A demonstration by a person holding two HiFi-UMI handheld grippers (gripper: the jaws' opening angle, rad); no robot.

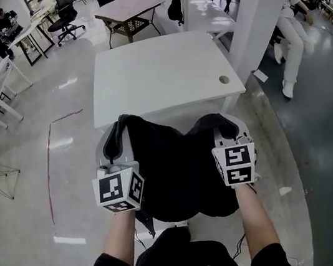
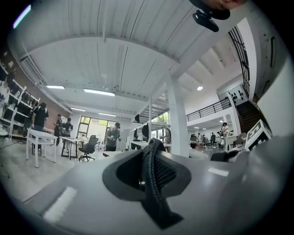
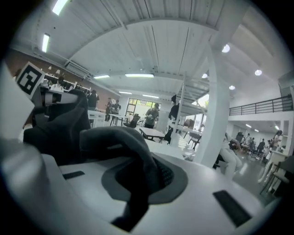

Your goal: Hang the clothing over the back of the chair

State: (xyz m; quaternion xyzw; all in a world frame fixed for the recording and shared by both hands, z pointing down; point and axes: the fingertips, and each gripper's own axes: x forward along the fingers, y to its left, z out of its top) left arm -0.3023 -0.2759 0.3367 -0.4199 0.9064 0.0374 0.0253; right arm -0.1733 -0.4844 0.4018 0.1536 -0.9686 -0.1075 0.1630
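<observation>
1. The left tongs (image 2: pixel 154 158) are pressed together on a ribbed black edge of the clothing (image 2: pixel 156 176), which stands up between the jaws and hangs down in front of them.
2. The right tongs (image 3: pixel 148 170) are likewise pinching the clothing (image 3: pixel 115 140); a thick dark fold bulges up over the jaws and trails off toward the other gripper, whose marker cube (image 3: pixel 29 78) shows at the upper left of the right gripper view.
3. In the head view the left tongs (image 1: pixel 115 138) and right tongs (image 1: pixel 222 131) are held side by side, well apart, each with its marker cube turned up toward the camera.
4. The clothing (image 1: pixel 179 169) is black and stretched between them, with one upper corner in each grip. It sags in a broad sheet in front of the person's chest.
5. What lies under the sheet is covered. Only a small pale part (image 1: pixel 178 224) shows below its lower edge, and I cannot tell what that is.
6. Just beyond the clothing stands a white table (image 1: pixel 164 72) with a round hole (image 1: pixel 225 79) near its right corner. The upper edge of the clothing overlaps the table's near edge in the picture, but I cannot tell whether they touch.
7. Farther off are a white pillar (image 1: pixel 255 18), a brown-topped table (image 1: pixel 129 8), a black office chair (image 1: pixel 65 12) and a red line (image 1: pixel 48 160) on the shiny floor.
</observation>
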